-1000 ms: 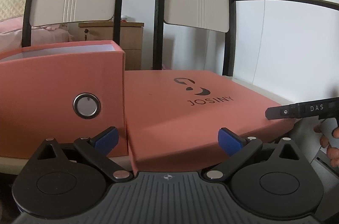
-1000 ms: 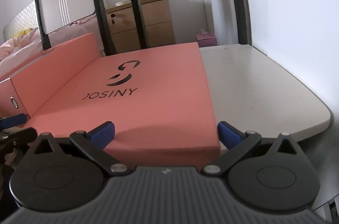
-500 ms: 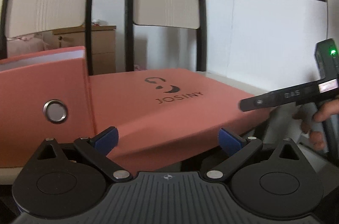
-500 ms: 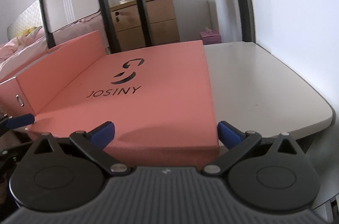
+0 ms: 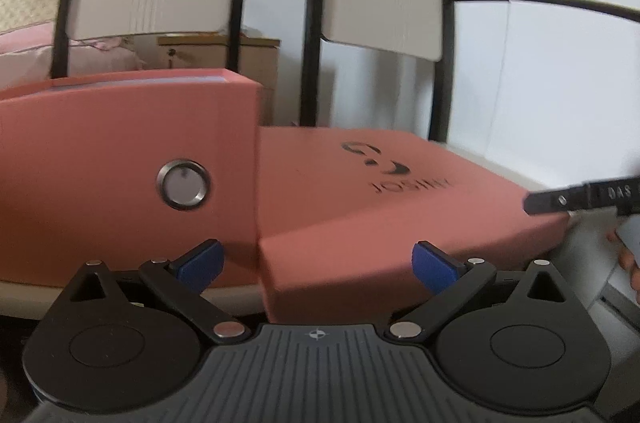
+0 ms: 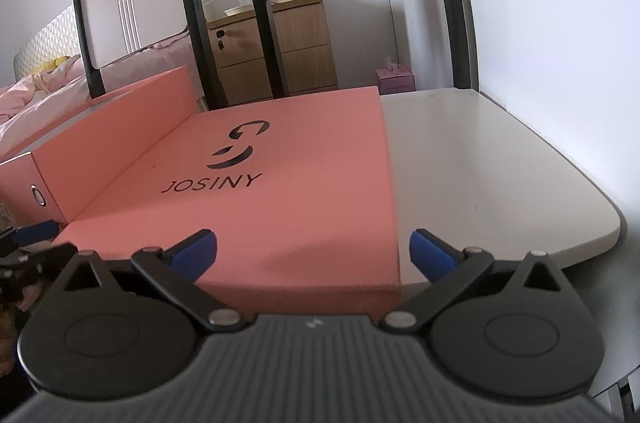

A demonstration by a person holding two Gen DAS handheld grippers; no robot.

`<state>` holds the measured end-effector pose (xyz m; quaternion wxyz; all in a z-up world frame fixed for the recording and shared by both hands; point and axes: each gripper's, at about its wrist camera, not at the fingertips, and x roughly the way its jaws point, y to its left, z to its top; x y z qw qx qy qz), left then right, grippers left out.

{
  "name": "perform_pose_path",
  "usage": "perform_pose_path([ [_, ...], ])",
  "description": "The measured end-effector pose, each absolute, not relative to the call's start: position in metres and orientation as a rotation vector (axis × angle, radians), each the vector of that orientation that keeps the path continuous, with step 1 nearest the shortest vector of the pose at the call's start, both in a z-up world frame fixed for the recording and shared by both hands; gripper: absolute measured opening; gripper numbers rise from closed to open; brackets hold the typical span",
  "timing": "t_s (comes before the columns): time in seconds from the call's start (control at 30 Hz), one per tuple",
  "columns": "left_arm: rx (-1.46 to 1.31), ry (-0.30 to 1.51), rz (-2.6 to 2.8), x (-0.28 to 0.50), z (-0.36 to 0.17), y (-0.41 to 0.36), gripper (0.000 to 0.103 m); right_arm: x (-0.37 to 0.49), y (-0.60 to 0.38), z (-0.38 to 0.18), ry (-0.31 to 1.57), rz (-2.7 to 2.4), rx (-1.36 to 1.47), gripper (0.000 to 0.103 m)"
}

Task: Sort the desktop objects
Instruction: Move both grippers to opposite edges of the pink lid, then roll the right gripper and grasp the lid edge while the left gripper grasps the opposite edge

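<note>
Looking past my left tool (image 5: 316,263) and right tool (image 6: 312,251), both spread wide and holding nothing, I see the flat pink lid (image 6: 280,191) lying at the near edge of the worktop (image 6: 500,175), touching the tall pink box (image 5: 120,183). I think it's light, stiff card, too wide to pinch across, so I'd take its thin near edge.

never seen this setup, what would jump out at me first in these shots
The flat salmon-pink JOSINY box lid lying on the white table fills the middle of both views. To its left stands the taller pink box with a round metal grommet. Both the left gripper and right gripper are open before the lid's near edge.
</note>
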<state>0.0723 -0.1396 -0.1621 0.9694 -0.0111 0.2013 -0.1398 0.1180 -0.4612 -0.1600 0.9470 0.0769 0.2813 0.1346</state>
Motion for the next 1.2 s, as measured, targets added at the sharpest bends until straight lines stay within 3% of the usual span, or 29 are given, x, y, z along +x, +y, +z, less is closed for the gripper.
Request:
perform_pose_path([
  [1.0, 0.013, 0.485, -0.411, 0.034, -0.164, -0.139, 0.103, 0.061, -0.468, -0.16, 0.582, 0.373, 0.121, 0.103],
  [1.2, -0.063, 0.49, -0.436, 0.041, -0.16, -0.127, 0.103, 0.065, -0.484, -0.162, 0.589, 0.376, 0.288, 0.103],
])
